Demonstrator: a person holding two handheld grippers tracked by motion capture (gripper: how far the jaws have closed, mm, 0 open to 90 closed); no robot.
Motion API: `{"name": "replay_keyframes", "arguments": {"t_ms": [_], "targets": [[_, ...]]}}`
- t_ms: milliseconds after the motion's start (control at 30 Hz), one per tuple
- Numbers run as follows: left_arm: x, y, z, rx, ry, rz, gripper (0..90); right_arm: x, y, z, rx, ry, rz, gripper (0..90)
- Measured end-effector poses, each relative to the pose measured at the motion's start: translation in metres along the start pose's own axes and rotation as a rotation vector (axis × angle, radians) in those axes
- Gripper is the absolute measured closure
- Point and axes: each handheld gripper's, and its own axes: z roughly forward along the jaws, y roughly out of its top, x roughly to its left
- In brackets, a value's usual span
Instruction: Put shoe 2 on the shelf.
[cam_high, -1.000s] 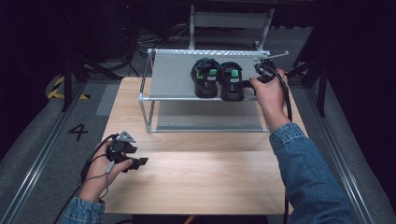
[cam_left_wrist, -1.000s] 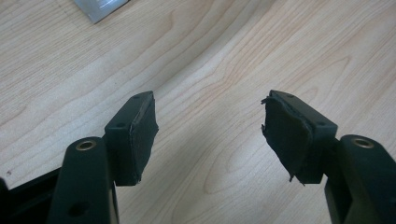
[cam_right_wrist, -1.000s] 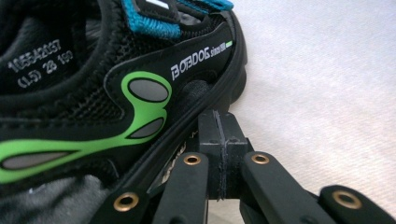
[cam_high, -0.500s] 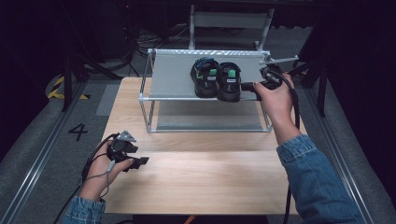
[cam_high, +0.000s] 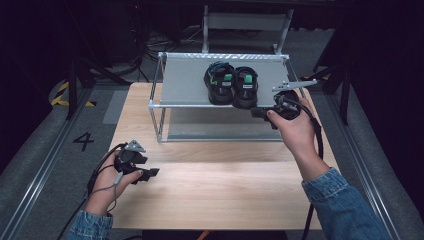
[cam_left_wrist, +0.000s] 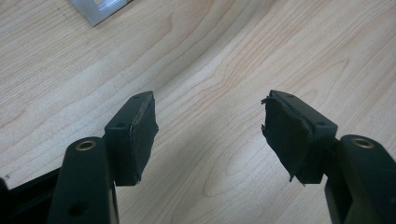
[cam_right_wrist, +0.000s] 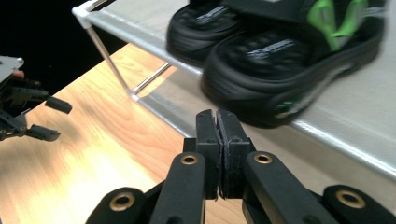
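High view, read from left to right: the left tongs (cam_high: 150, 173) rest low over the desk (cam_high: 225, 200) at about 8 o'clock, with the jaws standing wide apart and nothing between them; the left gripper view has bare wood under the pads (cam_left_wrist: 142, 135). In the middle the metal rack (cam_high: 190, 85) stands on the far half of the desk, and the pair of black sandals (cam_high: 231, 86) with green marks sits side by side on its upper shelf, near the front edge. At about 2 o'clock the right tongs (cam_high: 256, 112) are pressed fully closed and hold nothing; they point toward the heel of the right sandal (cam_right_wrist: 289, 60), just in front of the shelf edge.

I think the risk is a push. Closed tongs that come back toward the heels can nudge the right sandal, turn it against its neighbour, or strike the shelf rail and shake the light rack. To grasp, the jaws must open first.

Compared with one second ago, the right hand has drawn away from the shelf toward the person, and the tongs now sit below the shelf edge. The sandals and the left hand have kept their place.
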Motion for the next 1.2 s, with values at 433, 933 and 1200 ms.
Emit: {"name": "replay_keyframes", "arguments": {"t_ms": [433, 933, 1200], "targets": [[0.001, -0.003, -0.002, -0.002, 0.001, -0.013, 34.9, -0.006, 0.004, 0.019, -0.017, -0.105, -0.069, 90.0], [0.003, -0.002, -0.003, -0.007, -0.002, -0.012, 34.9, -0.011, 0.0, 0.017, -0.064, -0.053, -0.026, 73.2], [0.003, 0.003, 0.0, -0.009, -0.014, -0.01, 34.6, -0.011, -0.032, -0.021, -0.074, -0.048, -0.017, 57.5]]}}
